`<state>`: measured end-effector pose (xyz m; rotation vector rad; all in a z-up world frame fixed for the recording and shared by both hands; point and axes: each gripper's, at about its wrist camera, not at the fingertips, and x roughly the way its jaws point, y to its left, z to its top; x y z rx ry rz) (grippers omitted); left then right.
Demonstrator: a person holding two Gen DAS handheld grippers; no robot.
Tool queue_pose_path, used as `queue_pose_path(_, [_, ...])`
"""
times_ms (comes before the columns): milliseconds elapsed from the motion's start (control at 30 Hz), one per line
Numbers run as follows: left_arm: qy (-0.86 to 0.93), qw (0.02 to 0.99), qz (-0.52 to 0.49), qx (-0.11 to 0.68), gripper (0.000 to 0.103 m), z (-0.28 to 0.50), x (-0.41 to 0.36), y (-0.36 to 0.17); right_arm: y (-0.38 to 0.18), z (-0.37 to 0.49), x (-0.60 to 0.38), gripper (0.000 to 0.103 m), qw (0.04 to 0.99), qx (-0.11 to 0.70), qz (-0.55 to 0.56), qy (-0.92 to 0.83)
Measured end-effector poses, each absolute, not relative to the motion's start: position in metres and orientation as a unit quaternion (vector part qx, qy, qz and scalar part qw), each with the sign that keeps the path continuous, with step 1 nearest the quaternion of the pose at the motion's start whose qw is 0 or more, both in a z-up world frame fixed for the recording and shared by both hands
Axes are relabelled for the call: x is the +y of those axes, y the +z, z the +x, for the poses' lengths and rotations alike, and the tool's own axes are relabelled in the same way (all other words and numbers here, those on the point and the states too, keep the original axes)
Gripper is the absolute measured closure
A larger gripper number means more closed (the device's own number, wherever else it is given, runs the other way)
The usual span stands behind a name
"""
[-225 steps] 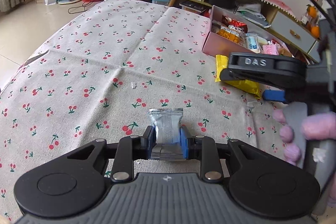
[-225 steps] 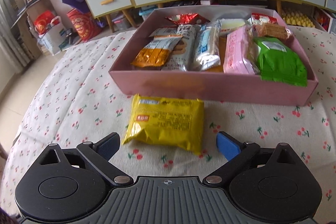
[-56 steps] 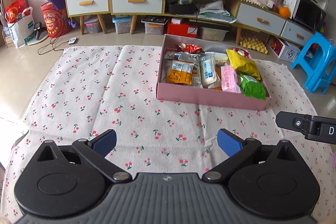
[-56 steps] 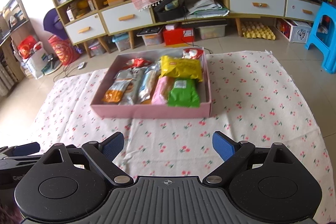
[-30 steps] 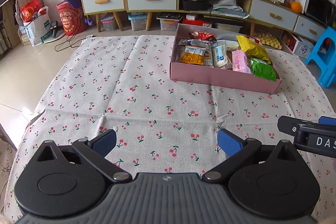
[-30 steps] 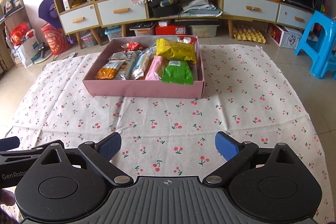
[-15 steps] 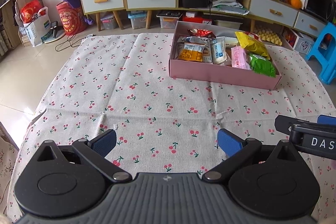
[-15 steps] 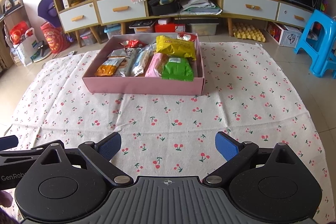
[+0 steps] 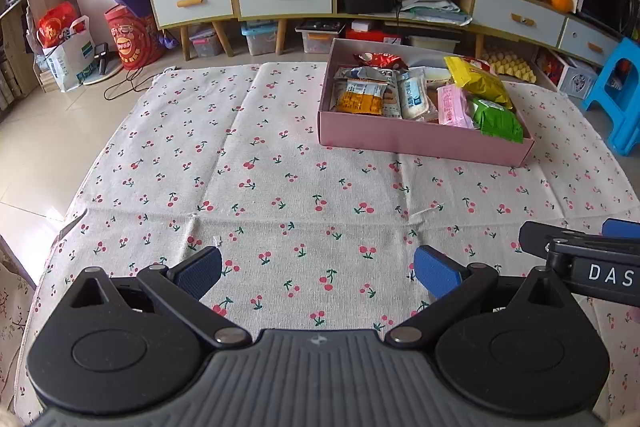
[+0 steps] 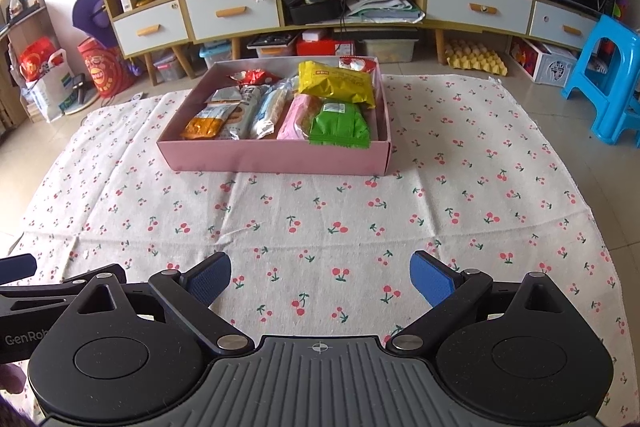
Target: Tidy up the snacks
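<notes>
While both grippers are held low over the near edge of the cloth (image 9: 280, 147), neither carries anything. At far left, the left gripper (image 9: 318, 269) has its jaws spread wide, blue pads (image 9: 200, 269) well apart, with only cherry-print fabric between them. From the right wrist view its fingers enter at the lower-left edge, just beside the right gripper.

Further right, the cloth is bare up to the box (image 9: 420, 141), which sits on the far half, to the right of centre in the left wrist view and to the left of centre in the right wrist view. It is a shallow pink tray with all visible snacks inside it.

Contents, left to right:
- orange pack (image 10: 208, 125), against the left wall, near front
- silver packs (image 10: 244, 107), lying lengthwise beside it
- red pack (image 10: 252, 77), at the back
- white-blue pack (image 10: 270, 111), lengthwise, mid-box
- pink pack (image 10: 296, 119), touching the green one
- green pack (image 10: 338, 125), at the front right corner
- yellow pack (image 10: 336, 83), resting on top behind the green pack, tilted

Right of the box, the right gripper (image 10: 320, 281) is likewise fully open and empty, pads (image 10: 430, 281) well apart. In the left wrist view its black finger marked "DAS" enters from the right edge, just beside the left gripper.
</notes>
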<state>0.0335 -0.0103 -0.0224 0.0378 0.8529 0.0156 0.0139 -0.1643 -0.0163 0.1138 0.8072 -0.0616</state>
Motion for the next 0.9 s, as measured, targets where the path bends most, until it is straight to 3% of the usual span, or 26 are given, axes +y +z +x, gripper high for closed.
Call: queue_pose_path(900, [0.006,0.910,0.029,0.414,0.001,0.0344,-0.0101,-0.0235,-0.0200,0.0151,-0.1630,0.005,0.914,0.400,0.058,-0.031])
